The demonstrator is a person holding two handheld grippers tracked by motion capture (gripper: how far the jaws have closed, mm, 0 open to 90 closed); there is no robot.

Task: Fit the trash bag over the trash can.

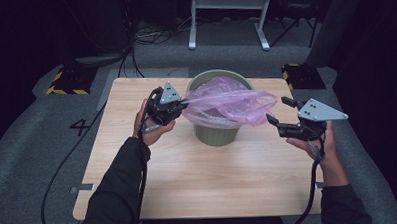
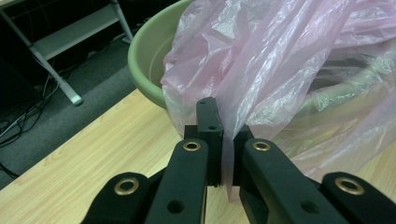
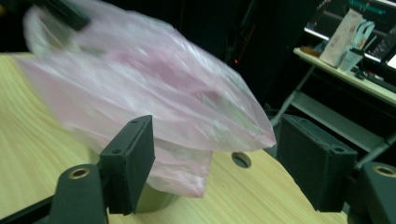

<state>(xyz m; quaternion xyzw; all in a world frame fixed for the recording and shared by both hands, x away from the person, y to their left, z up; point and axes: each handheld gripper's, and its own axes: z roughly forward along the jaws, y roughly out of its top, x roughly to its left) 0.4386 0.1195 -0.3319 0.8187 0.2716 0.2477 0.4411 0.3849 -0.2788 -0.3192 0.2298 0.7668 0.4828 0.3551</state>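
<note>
High view: my left gripper point(image 1: 182, 105) is clamped on the left edge of the pink plastic bag point(image 1: 231, 105), which drapes over the green bin point(image 1: 216, 134) at the far middle of the table point(image 1: 188, 172); my right gripper point(image 1: 280, 112) stands released, just off the bag's right tip. Left gripper view: a fold of bag film point(image 2: 261, 70) is pinched between my closed jaws, the bin rim point(image 2: 147, 60) just behind. Right gripper view: jaws spread wide, nothing between them; the bag point(image 3: 154, 88) hangs blurred ahead, above the bin. Step in hand, as I judge it: lining the bin. Next move calls for regripping the right edge, then spreading the mouth over the rim.
</note>
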